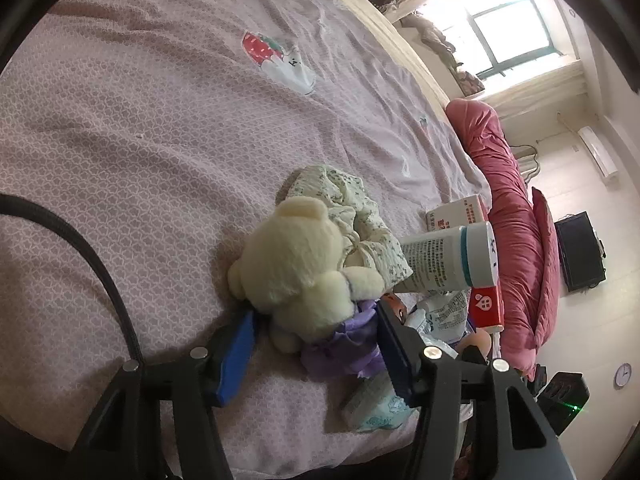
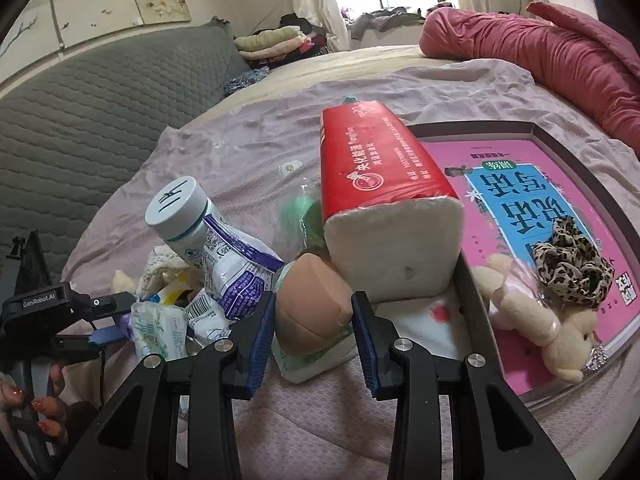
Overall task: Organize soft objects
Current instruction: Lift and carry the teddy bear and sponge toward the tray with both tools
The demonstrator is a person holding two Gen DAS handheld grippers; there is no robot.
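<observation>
a: left wrist view first. where was the cream teddy bear (image 1: 298, 258)?

b: it lay on the pink bedsheet (image 1: 140, 120), head toward the camera, with a flowered cloth (image 1: 352, 216) bunched behind it and a purple cloth (image 1: 348, 344) at its lower end.

a: and the left gripper (image 1: 316, 344)?

b: its fingers (image 1: 236, 356) were spread wide, one blue pad on each side of the bear's lower body and the purple cloth. i couldn't see either pad pressing in, so they were open around it, not clamped.

a: what sat to the right of it?

b: a white bottle (image 1: 452, 258) lying on its side, touching the flowered cloth, with a red tissue pack (image 1: 486, 306) just beneath the cap. a red quilt (image 1: 512, 216) ran along the bed's far edge.

a: now the right wrist view.

b: the right gripper (image 2: 314, 338) had its fingers (image 2: 260, 344) apart too, straddling a tan soft ball (image 2: 312, 304). the ball rested on a pale packet (image 2: 316, 358). whether the pads touched the ball, i couldn't tell.

a: other soft things?

b: a small beige bear (image 2: 532, 320) and a leopard scrunchie (image 2: 572, 264) lay in a shallow box (image 2: 476, 312), on top of a pink book (image 2: 520, 184). the tissue pack leaned against that box's near wall, right behind the ball.

a: anything on the left there?

b: the bottle stood tilted among crumpled wrappers (image 2: 236, 272), and the left gripper showed at the edge of the picture.
</observation>
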